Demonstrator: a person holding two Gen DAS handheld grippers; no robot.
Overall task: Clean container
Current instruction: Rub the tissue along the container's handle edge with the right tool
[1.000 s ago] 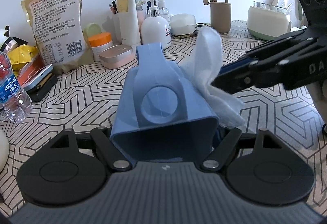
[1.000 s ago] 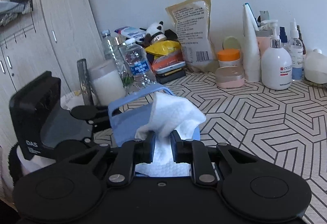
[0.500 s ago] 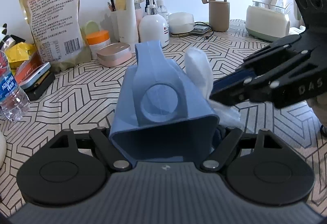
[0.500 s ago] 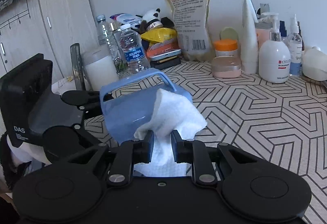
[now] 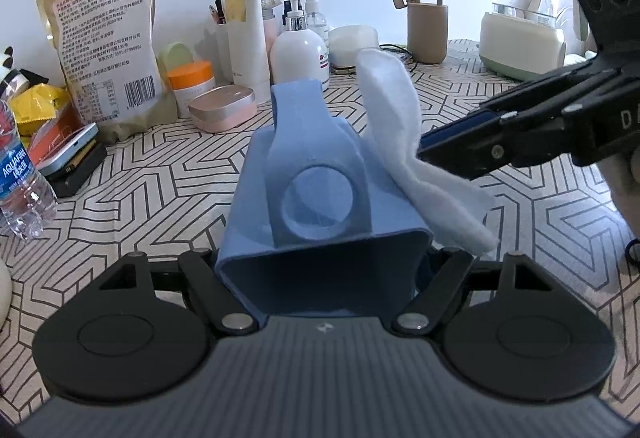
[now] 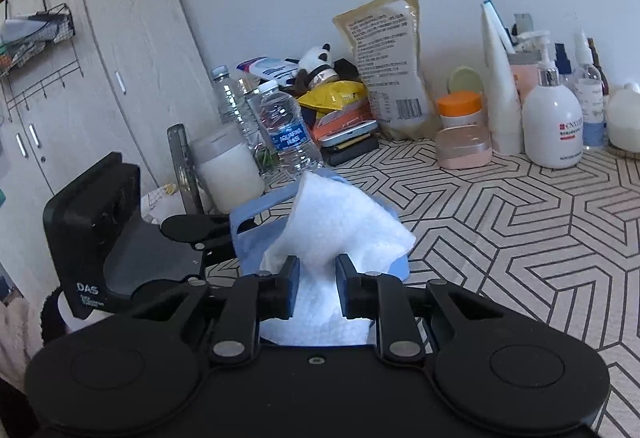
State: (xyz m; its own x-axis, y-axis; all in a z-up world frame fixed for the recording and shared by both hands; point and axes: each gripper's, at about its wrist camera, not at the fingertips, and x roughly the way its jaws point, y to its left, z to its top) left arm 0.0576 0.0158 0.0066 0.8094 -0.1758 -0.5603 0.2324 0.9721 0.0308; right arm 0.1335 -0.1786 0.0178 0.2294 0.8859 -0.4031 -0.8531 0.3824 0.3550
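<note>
With the left gripper (image 5: 324, 270) clamping its jaws on the blue container (image 5: 320, 198) at frame centre, the right gripper (image 6: 318, 278) is pinching a white cloth (image 6: 340, 222) against its side, so wiping seems midway.

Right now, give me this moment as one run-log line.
left tool: shut on blue container, held above patterned table | right tool: shut on white cloth | cloth against container's outer side | step: wiping
</note>
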